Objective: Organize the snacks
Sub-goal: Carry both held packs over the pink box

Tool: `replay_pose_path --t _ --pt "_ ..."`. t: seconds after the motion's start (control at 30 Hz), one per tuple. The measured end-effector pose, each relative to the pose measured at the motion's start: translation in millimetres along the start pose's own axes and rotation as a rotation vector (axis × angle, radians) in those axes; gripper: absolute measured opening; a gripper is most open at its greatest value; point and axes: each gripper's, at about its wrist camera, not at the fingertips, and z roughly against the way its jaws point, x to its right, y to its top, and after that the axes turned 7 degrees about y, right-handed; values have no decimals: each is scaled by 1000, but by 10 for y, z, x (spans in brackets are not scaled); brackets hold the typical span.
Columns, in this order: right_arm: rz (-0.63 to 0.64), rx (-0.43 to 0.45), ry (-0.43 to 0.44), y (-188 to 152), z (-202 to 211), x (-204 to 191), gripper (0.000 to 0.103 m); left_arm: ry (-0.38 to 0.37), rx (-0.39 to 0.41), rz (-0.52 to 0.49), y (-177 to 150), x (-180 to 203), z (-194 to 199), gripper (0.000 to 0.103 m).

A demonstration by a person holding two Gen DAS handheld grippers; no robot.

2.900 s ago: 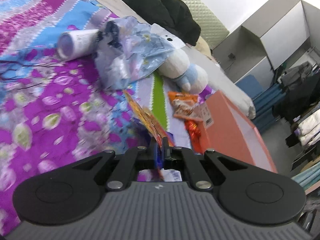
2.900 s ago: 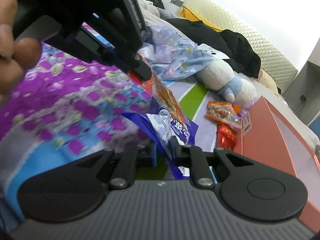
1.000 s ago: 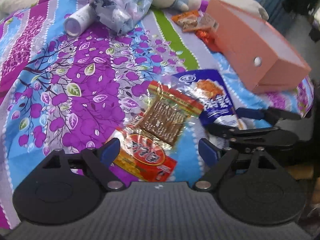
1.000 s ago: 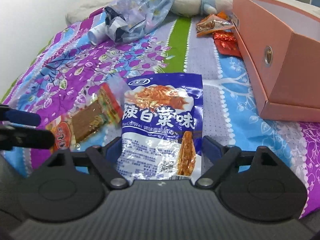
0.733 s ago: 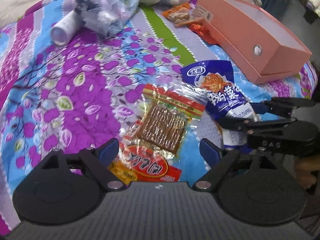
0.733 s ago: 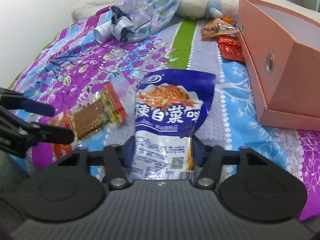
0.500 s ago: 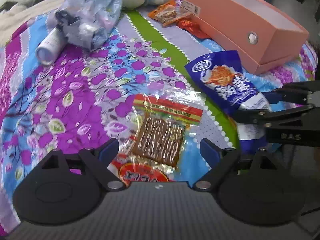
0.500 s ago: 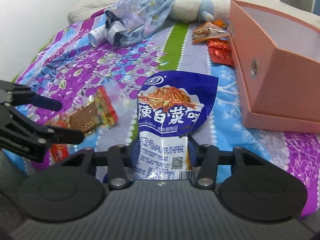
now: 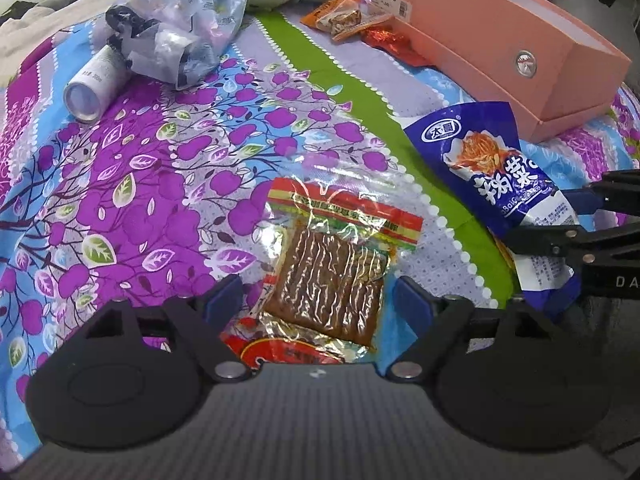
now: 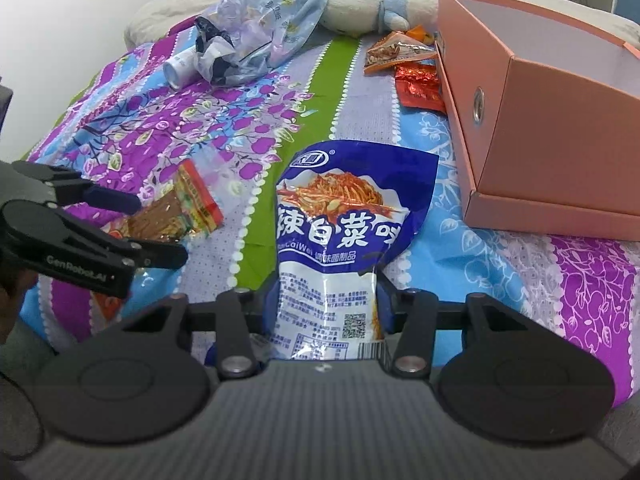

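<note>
A blue snack bag stands lifted off the bedspread, its lower end pinched between my right gripper's jaws; it also shows in the left wrist view. A clear and red snack pack lies flat on the bedspread between the wide-open fingers of my left gripper, which is empty. It shows in the right wrist view too. A pink open box stands to the right. Orange and red snack packets lie beside its far end.
A crumpled plastic bag and a white bottle lie at the far left of the bedspread. A white and blue plush toy lies behind them. The bed's edge is near the box's front right.
My right gripper has closed on the blue bag's lower end and raised it. My left gripper let go of the red pack earlier and now hovers open around it.
</note>
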Motion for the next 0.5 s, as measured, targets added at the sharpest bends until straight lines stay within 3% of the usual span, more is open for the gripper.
replay_pose_path --t 0.2,0.5 --pt "5 0 -8 11 8 -33 50 -4 7 32 -1 -63 72 68" --pt "22 7 -18 57 54 -128 50 1 32 153 -16 -110 274 66"
